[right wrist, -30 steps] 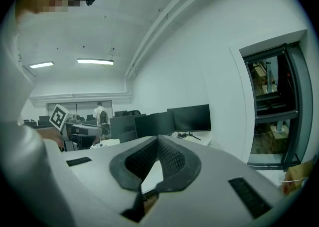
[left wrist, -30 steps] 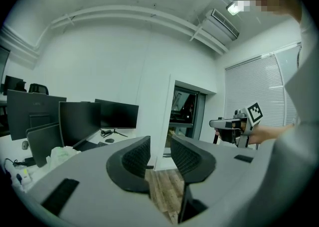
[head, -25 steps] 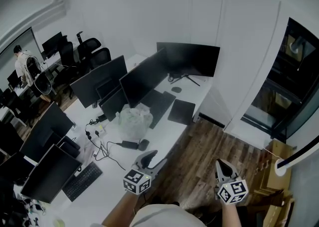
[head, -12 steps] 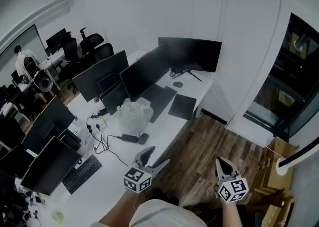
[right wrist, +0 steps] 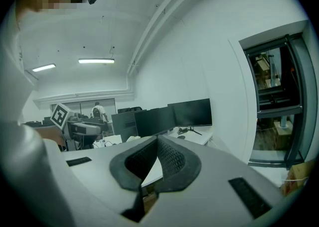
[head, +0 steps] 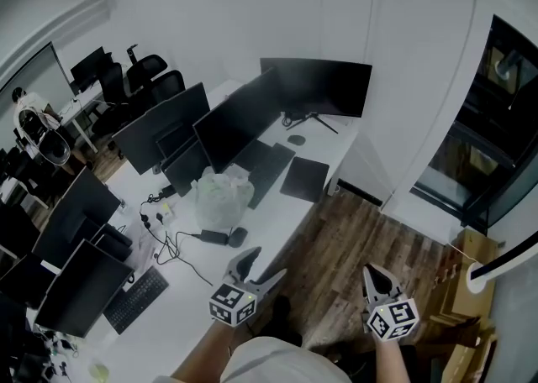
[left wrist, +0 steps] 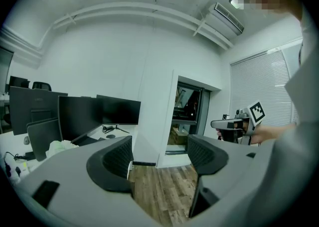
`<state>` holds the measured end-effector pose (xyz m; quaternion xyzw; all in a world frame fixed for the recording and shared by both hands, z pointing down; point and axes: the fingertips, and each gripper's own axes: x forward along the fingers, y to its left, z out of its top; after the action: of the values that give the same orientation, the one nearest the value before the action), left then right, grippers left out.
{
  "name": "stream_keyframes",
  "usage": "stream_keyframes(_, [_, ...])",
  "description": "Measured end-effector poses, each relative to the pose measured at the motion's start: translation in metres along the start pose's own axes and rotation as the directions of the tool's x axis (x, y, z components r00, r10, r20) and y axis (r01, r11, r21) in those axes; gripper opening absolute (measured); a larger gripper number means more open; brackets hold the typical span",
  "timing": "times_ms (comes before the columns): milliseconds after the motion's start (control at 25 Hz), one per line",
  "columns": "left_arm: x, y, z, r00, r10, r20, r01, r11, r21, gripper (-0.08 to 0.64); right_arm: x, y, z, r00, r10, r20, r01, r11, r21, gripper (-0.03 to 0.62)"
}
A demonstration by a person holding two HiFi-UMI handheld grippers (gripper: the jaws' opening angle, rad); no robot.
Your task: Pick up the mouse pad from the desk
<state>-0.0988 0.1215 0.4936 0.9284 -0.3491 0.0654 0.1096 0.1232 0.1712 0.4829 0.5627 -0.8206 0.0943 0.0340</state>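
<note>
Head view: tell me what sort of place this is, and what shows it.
Most likely an open-plan office. A long white desk carries a row of dark monitors and a black keyboard. Black office chairs stand further back, where a person sits among more screens.

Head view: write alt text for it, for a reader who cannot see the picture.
A person holds two grippers over a wood floor, the left gripper open and the right gripper shut, both short of a long white desk. A dark mouse pad lies on the desk in front of a row of black monitors.
</note>
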Motion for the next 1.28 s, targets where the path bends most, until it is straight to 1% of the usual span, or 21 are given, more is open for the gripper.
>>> stream_keyframes(160, [0.023,0.018,0.001,1.000,-0.013,-0.015,0.014,1.000,0.008,0.365,0.024,-0.015,0.002,1.000,-0.014,-0.010,0.014,1.000,0.001,0.012])
stream_keyframes(400, [0.064,0.056,0.007,0.999,-0.030,-0.032,0.030,1.000,0.002,0.365,0.072,-0.035,0.011,0.999,-0.026,-0.022,0.026,1.000,-0.008,0.012])
stream_keyframes(600, [0.096,0.089,0.011,0.997,-0.052,-0.051,0.053,0.998,0.025,0.365,0.111,-0.051,0.017,0.998,-0.049,-0.026,0.049,0.999,-0.009,0.012])
stream_keyframes(960, [0.138,0.137,0.008,0.993,-0.088,-0.080,0.091,0.995,0.029,0.365,0.165,-0.071,0.014,0.994,-0.091,-0.061,0.091,0.996,-0.010,0.012])
stream_keyframes(1280, [0.163,0.162,0.003,0.993,-0.070,-0.093,0.070,0.998,-0.004,0.364,0.198,-0.087,0.010,0.993,-0.084,-0.088,0.083,0.996,-0.005,0.012])
